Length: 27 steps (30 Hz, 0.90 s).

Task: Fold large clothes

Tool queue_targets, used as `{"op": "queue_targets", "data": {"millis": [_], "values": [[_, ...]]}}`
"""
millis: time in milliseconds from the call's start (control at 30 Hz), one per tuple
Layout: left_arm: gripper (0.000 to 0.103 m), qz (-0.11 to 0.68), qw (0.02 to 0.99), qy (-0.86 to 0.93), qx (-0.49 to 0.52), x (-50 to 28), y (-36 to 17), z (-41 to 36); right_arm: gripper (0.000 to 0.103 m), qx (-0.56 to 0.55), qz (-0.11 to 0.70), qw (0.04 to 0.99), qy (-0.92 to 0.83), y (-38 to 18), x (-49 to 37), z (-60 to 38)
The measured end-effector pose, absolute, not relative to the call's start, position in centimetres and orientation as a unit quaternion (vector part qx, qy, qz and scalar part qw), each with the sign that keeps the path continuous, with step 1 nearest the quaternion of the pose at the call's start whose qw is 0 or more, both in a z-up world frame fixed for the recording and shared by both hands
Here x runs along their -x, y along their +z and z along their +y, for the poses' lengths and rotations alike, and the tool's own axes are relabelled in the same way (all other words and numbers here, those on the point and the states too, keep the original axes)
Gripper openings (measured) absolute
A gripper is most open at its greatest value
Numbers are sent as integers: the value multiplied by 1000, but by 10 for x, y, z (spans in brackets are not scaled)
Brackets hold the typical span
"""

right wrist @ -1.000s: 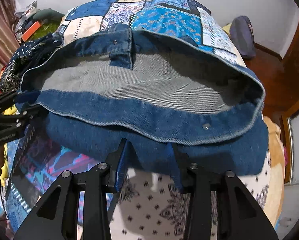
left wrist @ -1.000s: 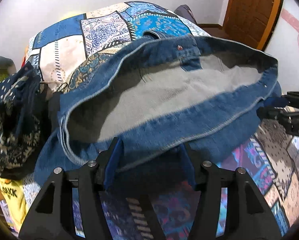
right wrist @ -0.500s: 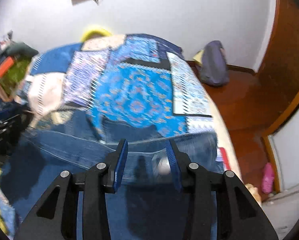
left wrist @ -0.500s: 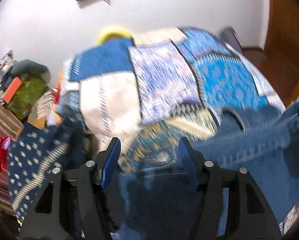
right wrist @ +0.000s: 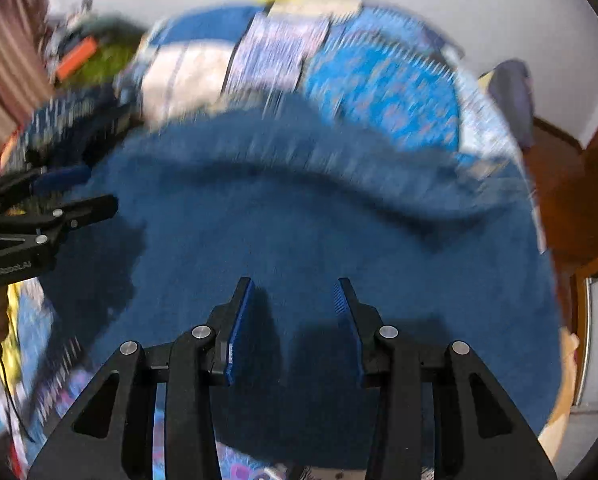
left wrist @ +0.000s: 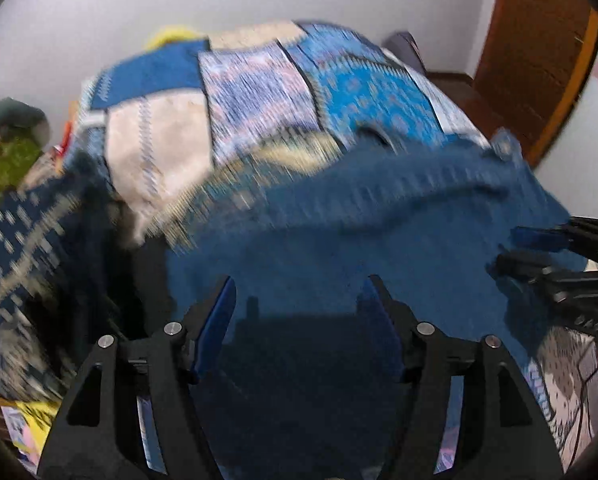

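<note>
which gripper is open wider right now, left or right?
The left gripper: its jaws stand clearly wider apart and are opening, empty above the denim garment. The right gripper shows a narrower gap.

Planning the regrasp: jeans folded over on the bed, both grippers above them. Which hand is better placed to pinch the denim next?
Left, marginally. The left gripper has jaws wider and opening above the jeans. The right gripper hangs narrower over them. Neither pinches cloth, and blur hides detail.

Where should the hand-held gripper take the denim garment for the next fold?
Probably the raised ridge along the denim garment's far side: it is the one bunched part that stands up for pads to pinch. Come from the near side, reaching over the flat cloth, left hand-held gripper (jaws opening, nothing pinched) toward one end, right hand-held gripper the other. Blur hides seams.
</note>
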<state>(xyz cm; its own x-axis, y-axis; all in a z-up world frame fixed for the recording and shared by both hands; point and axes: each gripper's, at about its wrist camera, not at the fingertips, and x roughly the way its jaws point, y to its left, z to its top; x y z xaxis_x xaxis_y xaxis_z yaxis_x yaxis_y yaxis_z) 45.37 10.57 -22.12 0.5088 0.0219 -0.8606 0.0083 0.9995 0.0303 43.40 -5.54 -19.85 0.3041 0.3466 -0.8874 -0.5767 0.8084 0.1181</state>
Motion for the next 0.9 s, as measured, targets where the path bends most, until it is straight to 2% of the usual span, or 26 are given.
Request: {"op": "queue_targets", "data": {"millis": [33,67,133,167,233,300,333,467,700,900], "values": [[68,504,863,0,-13,-450,-230,103,42,113,510,803,287,-205,-430,-57],[70,517,856,-4,-9,-446,-242,100,56,109,498,813,281,-205,-427,-62],[77,518,855,-6,6,-437,-256,102,79,108,495,825,252,-207,-426,-74],[82,498,867,0,19,-429,-258,105,80,100,501,823,249,-209,-427,-80],[83,489,872,-7,20,-421,-260,107,81,62,516,816,252,-213,-430,-99],[90,481,877,12,-6,-412,-259,102,81,37,523,816,246,-214,-430,-115],[91,477,879,20,-14,-409,-259,101,81,34,522,819,236,-214,-428,-123],[91,472,881,34,7,-395,-256,109,81,69,508,834,202,-213,-419,-137],[91,467,882,60,14,-371,-247,124,81,71,495,847,181,-198,-405,-149],[90,457,880,118,61,-344,-231,151,81,81,487,853,169,-191,-396,-155]]}}
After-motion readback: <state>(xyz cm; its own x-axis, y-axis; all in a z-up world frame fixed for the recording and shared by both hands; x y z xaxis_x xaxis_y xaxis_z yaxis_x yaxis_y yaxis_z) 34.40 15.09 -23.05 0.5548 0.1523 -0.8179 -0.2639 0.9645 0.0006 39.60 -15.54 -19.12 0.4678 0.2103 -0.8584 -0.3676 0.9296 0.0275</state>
